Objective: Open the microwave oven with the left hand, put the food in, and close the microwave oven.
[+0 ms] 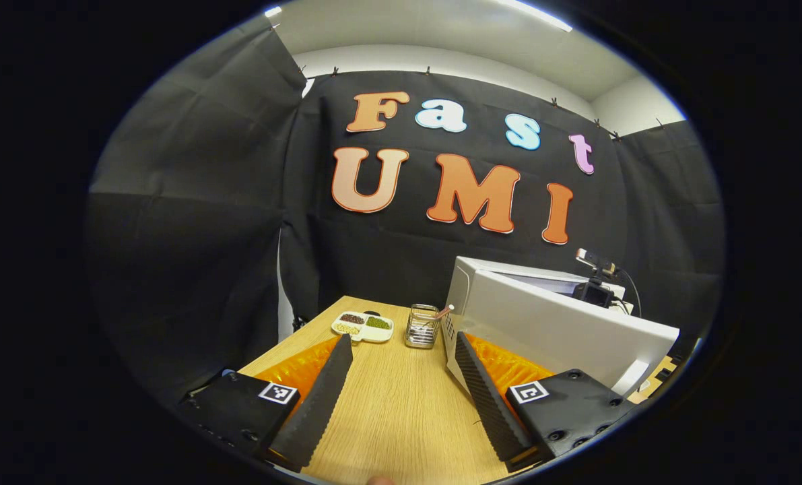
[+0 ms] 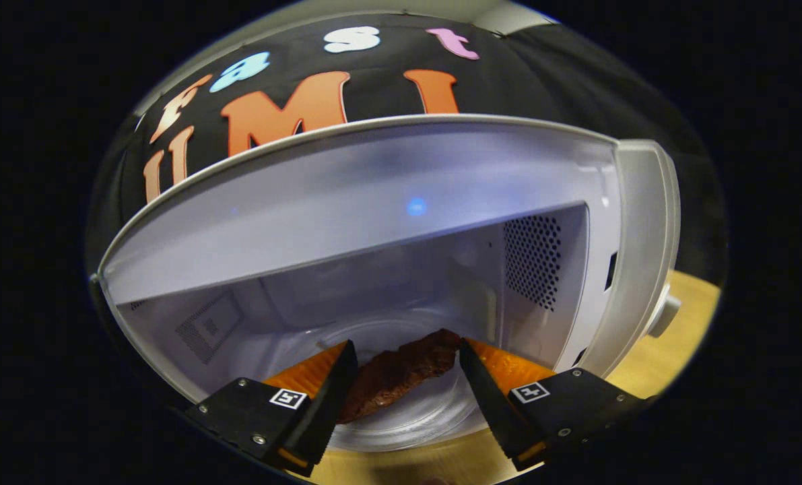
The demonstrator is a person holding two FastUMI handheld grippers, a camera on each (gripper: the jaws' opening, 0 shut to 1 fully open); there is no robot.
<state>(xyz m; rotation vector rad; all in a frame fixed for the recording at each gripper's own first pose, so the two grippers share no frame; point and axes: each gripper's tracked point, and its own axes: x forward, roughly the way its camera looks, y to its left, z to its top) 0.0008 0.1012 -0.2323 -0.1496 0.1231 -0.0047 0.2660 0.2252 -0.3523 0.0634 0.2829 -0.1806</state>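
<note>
On the tabletop: microwave along the right edge, door open; jar just left of it, divided dish farther left (both near the far edge). Food inside on the glass tray.

Left gripper view: white microwave oven has its open door blocking the cavity, right end cut off at the edge. Contents of the small clear glass jar too small to tell. Right gripper view: near end of the dark brown food piece hidden behind the right tool's left finger; contact unclear.
</note>
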